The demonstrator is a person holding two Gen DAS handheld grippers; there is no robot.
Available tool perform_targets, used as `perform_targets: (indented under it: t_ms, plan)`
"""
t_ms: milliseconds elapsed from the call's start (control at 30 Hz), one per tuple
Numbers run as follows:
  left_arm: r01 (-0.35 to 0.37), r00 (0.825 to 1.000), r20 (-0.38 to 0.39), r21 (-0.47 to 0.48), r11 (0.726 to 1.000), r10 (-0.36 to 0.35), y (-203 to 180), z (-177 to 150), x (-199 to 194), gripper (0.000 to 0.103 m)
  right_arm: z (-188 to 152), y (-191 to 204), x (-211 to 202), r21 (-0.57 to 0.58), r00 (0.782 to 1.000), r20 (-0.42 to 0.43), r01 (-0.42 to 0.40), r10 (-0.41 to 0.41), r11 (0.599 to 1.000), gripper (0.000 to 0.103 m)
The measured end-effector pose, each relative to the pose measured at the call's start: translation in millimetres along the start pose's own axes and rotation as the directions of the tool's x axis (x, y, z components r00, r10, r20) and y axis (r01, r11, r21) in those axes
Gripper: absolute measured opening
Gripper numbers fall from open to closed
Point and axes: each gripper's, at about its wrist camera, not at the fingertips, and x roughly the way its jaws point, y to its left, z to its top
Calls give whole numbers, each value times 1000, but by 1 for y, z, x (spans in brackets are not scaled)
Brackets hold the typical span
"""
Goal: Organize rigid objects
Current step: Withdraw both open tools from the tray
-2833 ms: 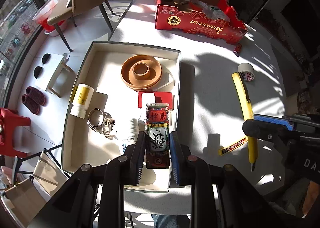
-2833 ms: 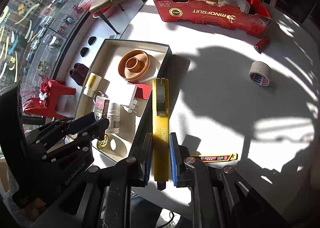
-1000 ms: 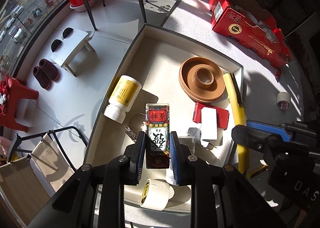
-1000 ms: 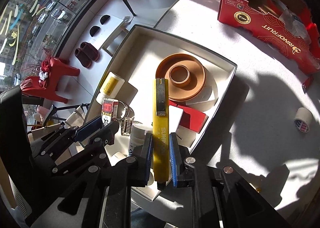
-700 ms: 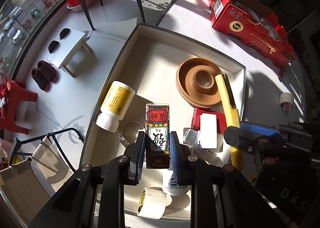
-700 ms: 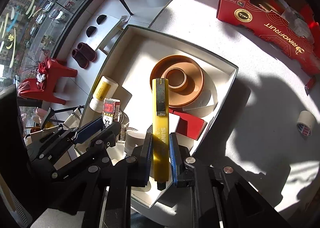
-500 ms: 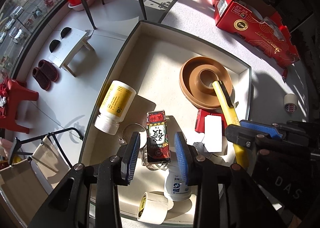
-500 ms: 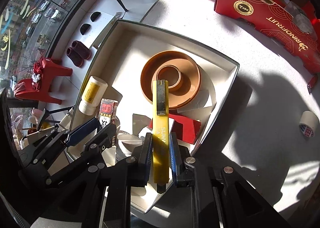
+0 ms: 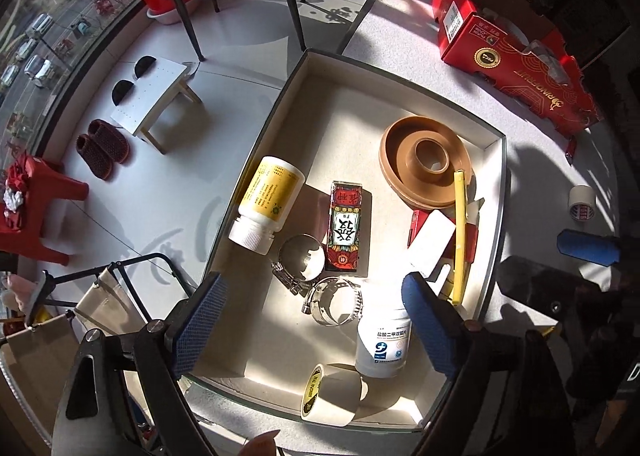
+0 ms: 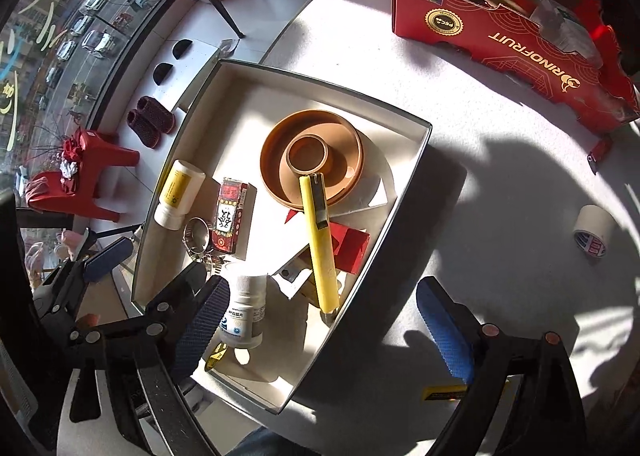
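A white tray (image 9: pixel 276 123) (image 10: pixel 320 95) on the table holds the task's objects. The red patterned box (image 9: pixel 346 232) (image 10: pixel 230 221) lies flat beside the metal hose clamps (image 9: pixel 316 280). My left gripper (image 9: pixel 316 328) hangs above it, jaws opening, with nothing pressed between them. The yellow utility knife (image 10: pixel 320 240) (image 9: pixel 460 236) rests slanted, its tip on the brown dish (image 10: pixel 312 159) (image 9: pixel 424 159) and its body over a red-and-white box (image 10: pixel 352 248). My right gripper (image 10: pixel 324 332) is over the knife's near end, jaws opening, clear of it.
The tray also holds a yellow-labelled bottle (image 9: pixel 268 203), a white bottle (image 9: pixel 384 340) and a tape roll (image 9: pixel 332 396). On the table lie a red carton (image 10: pixel 512 39), another tape roll (image 10: pixel 592 236) and a yellow-black strip (image 10: pixel 444 392). The floor drops off left of the tray.
Both grippers went from shut to open. The red patterned box dropped from the left jaws into the tray. The yellow knife left the right jaws and settled across the dish.
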Motion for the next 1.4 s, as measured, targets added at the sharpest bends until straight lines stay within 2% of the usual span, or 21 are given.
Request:
perform_targets:
  t_ms: [33, 67, 167, 267, 400, 733, 933, 1400]
  plan:
    - [23, 1000, -4, -6, 1000, -23, 2, 0, -1, 93, -3, 0, -3, 4, 1000, 5, 4, -4, 1000, 102]
    - [36, 999, -19, -10, 999, -36, 3, 0, -1, 93, -3, 0, -6, 10, 1000, 10, 3, -3, 1000, 102]
    - [-9, 999, -45, 12, 1000, 9, 1, -4, -1, 94, -10, -2, -18, 34, 999, 30, -28, 27, 999, 102]
    - [-16, 998, -61, 38, 999, 19, -2, -14, -6, 96, -18, -1, -25, 60, 999, 42, -32, 30, 998, 102]
    - [-56, 997, -46, 51, 997, 58, -5, -27, -16, 96, -31, 2, -34, 89, 997, 70, -27, 20, 996, 102]
    - [-57, 996, -68, -8, 998, 56, 1, -44, -25, 96, -34, 16, -44, 18, 995, 88, 45, -46, 999, 102]
    - [-54, 996, -66, -9, 999, 53, -2, -46, -28, 96, -35, 25, -46, -37, 993, 94, 70, -66, 997, 102]
    - [-55, 996, -72, -1, 999, 54, -3, -49, -30, 96, -39, 30, -43, -65, 992, 74, 111, -106, 992, 102]
